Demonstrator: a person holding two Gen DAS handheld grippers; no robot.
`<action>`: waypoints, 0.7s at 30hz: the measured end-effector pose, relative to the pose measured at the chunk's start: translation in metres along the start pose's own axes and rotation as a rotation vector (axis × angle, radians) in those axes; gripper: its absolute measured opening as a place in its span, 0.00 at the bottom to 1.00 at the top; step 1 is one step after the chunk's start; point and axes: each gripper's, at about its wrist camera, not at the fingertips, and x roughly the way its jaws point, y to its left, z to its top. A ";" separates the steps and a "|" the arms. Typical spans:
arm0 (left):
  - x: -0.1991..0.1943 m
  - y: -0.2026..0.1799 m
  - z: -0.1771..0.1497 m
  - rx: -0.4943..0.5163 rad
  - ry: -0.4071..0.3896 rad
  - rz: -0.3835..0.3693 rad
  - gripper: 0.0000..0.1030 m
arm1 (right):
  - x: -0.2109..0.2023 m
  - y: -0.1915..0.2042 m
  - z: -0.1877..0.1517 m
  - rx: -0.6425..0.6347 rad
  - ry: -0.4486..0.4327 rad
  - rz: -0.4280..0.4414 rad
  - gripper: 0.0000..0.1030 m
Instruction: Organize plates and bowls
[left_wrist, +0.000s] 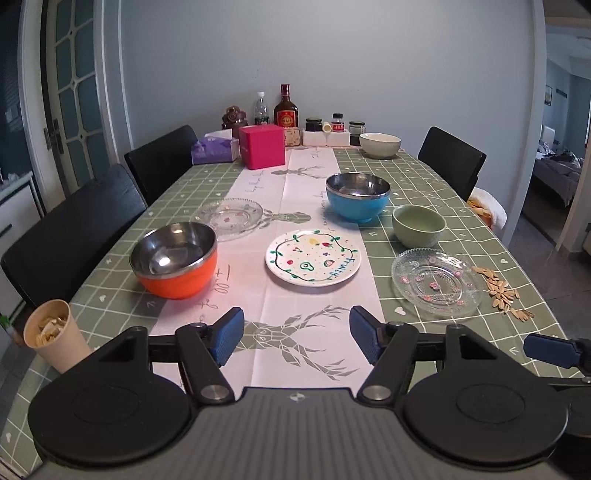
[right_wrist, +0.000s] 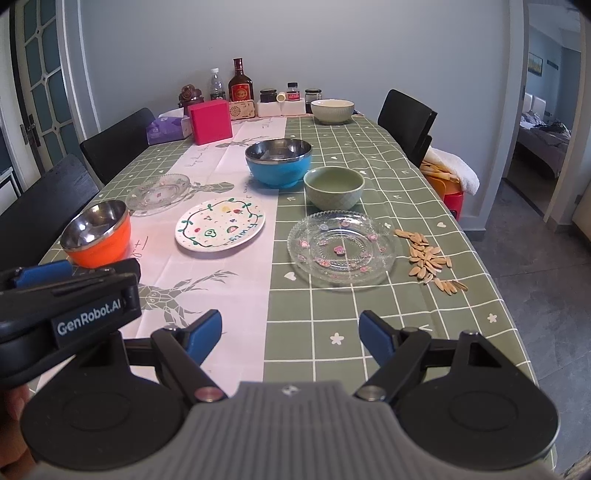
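- Left gripper (left_wrist: 296, 338): ribbed blue pads on black linkage arms, jaws spread wide, nothing between them; hovers over the white paper runner (left_wrist: 295, 229) with its faceted grey deer print.
- Right gripper (right_wrist: 290, 334): same build, jaws parted and empty, above the seam of runner and green grid tablecloth (right_wrist: 369, 325).
- Orange bowl (left_wrist: 175, 260), glossy shell, polished steel lining, left of the runner.
- Painted ceramic plate (left_wrist: 313, 257), round, white, fruit-and-vine border, flat on the runner.
- Pressed-glass plate (left_wrist: 437, 280), beaded texture, pink flowers, near right; husked seeds (left_wrist: 498, 290) scattered just beside it.
- Second glass plate (left_wrist: 231, 216) behind the orange bowl.
- Matte green ceramic bowl (left_wrist: 418, 225), and a blue steel-lined bowl (left_wrist: 357, 197) just behind it.
- Pale ribbed bowl (left_wrist: 380, 144) at the far end.
- Paper cup (left_wrist: 55, 338) of scraps at the near-left edge.
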 end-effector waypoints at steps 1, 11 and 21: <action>0.001 0.001 0.000 -0.006 0.007 -0.005 0.77 | 0.000 0.000 0.000 0.000 -0.001 0.000 0.78; -0.001 0.001 -0.002 -0.029 0.013 -0.026 0.77 | -0.001 0.001 0.001 -0.005 -0.005 0.001 0.78; 0.001 0.001 -0.002 -0.043 0.027 -0.033 0.77 | -0.002 0.002 0.000 -0.004 -0.010 -0.002 0.78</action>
